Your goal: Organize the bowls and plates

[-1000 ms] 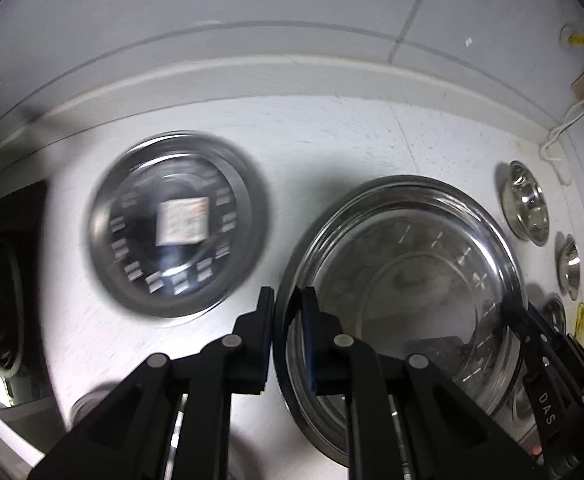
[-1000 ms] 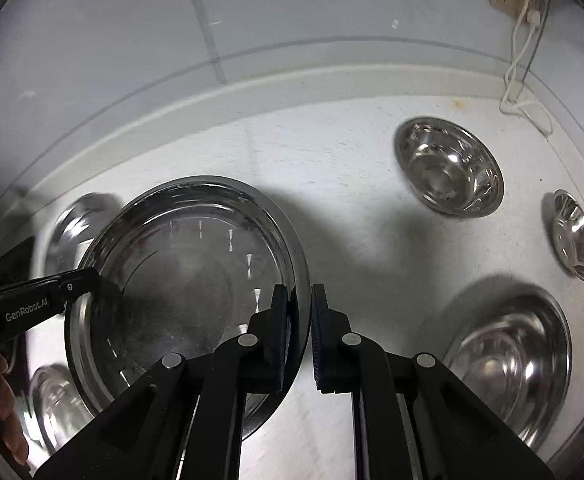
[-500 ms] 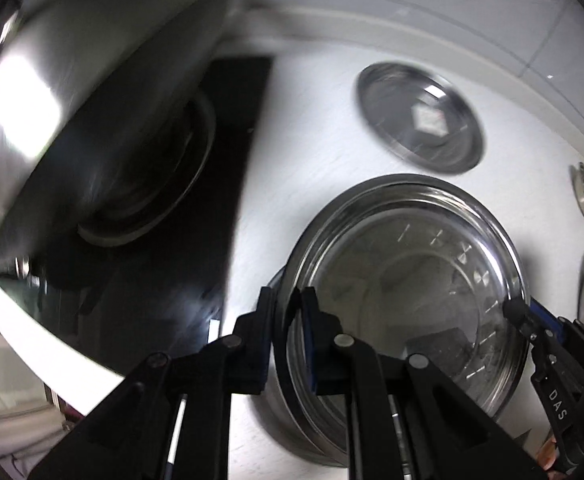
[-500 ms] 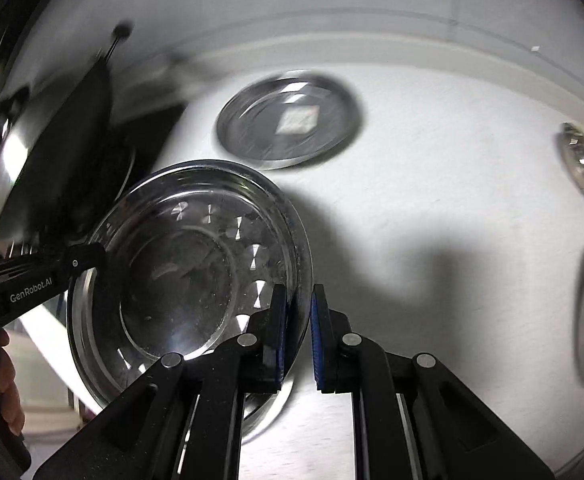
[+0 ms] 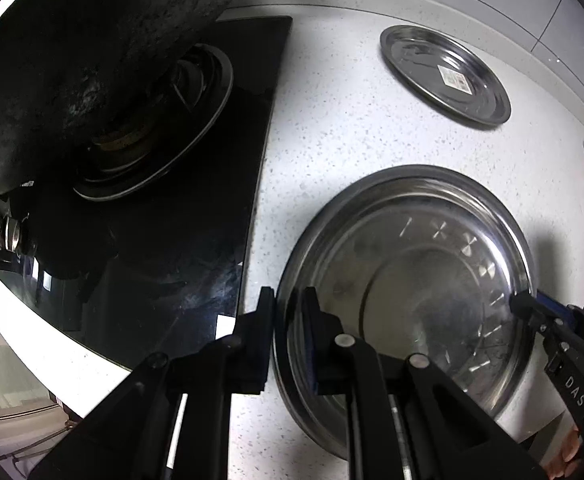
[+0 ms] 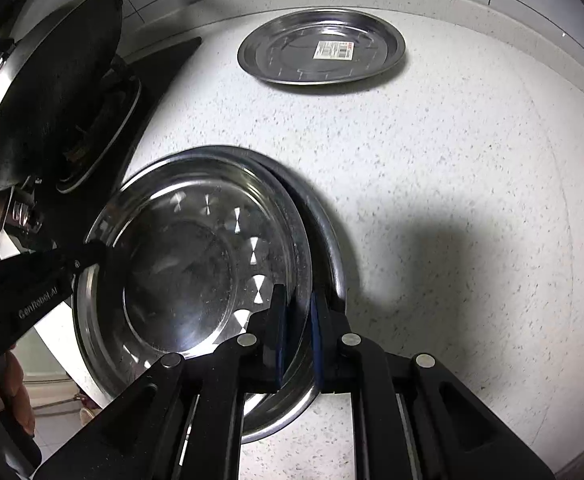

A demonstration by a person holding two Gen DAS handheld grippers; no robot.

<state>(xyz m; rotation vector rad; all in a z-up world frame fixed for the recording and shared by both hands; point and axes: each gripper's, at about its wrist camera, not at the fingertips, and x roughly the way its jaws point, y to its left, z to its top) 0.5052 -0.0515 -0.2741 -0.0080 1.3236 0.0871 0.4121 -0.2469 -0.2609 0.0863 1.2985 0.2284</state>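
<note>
Both grippers are pinching the rim of one large steel bowl [image 5: 408,300], each from an opposite side. The left gripper [image 5: 288,312] is clamping the rim on the side nearest the black glass cooktop [image 5: 196,240], one finger outside the wall and one inside. The right gripper [image 6: 297,320] is gripping the far rim in the same way, its blue pads [image 6: 317,320] pressing on thin metal. In the right wrist view a second rim is showing just behind the bowl's edge, so the bowl may be nesting in another; I cannot tell for certain. The bowl is sitting low over the speckled white countertop [image 6: 432,168], just beside the cooktop. Beyond the bowl, nearer the wall, a flat steel plate [image 6: 322,46] with a barcode sticker [image 6: 334,49] is lying on the countertop. A dark wok [image 5: 92,40] is standing on the cooktop's burner [image 5: 152,120].
</note>
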